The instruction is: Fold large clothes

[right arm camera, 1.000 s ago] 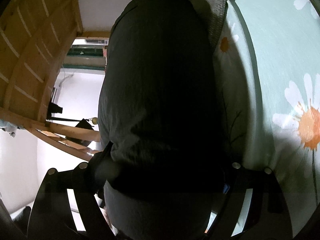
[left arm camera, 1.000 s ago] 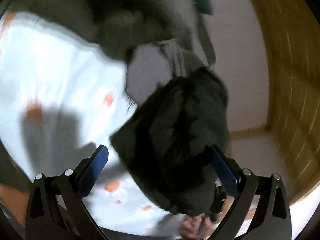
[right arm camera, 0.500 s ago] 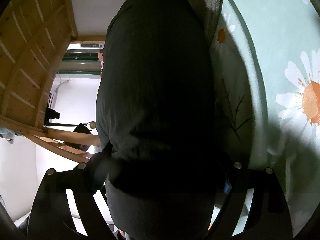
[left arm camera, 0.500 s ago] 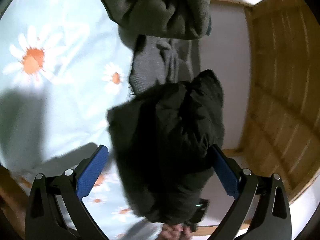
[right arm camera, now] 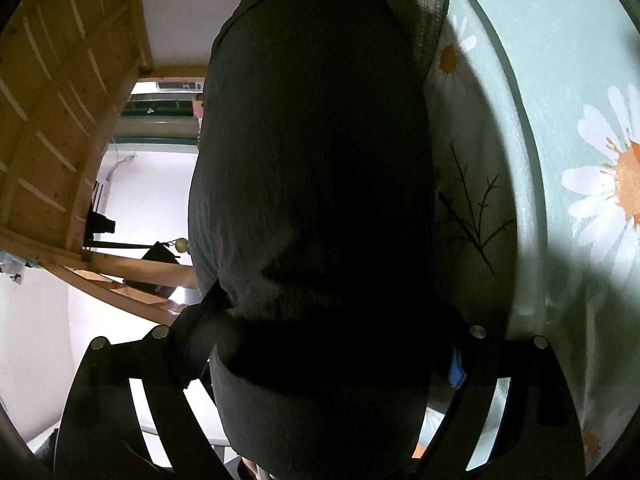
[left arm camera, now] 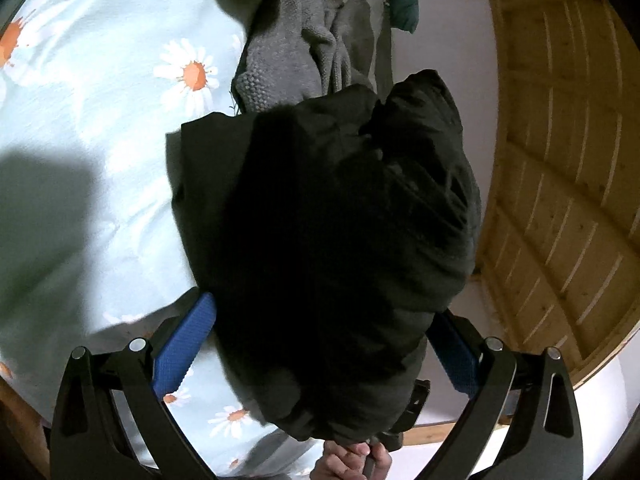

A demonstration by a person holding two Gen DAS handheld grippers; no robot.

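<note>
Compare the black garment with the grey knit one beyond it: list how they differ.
The black garment is smooth and near-black; the grey knit garment is paler with a bumpy weave. The black one sits bundled between the left gripper fingers; the grey one lies loose, untouched, by the daisy sheet. Both are crumpled, not folded flat.

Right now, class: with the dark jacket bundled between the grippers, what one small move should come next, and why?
Probably lower the jacket onto the bare daisy sheet. It hangs bunched, the right gripper seems clamped on it, and the left gripper stands open around it. It cannot be folded until spread flat, clear of the grey knit.
</note>
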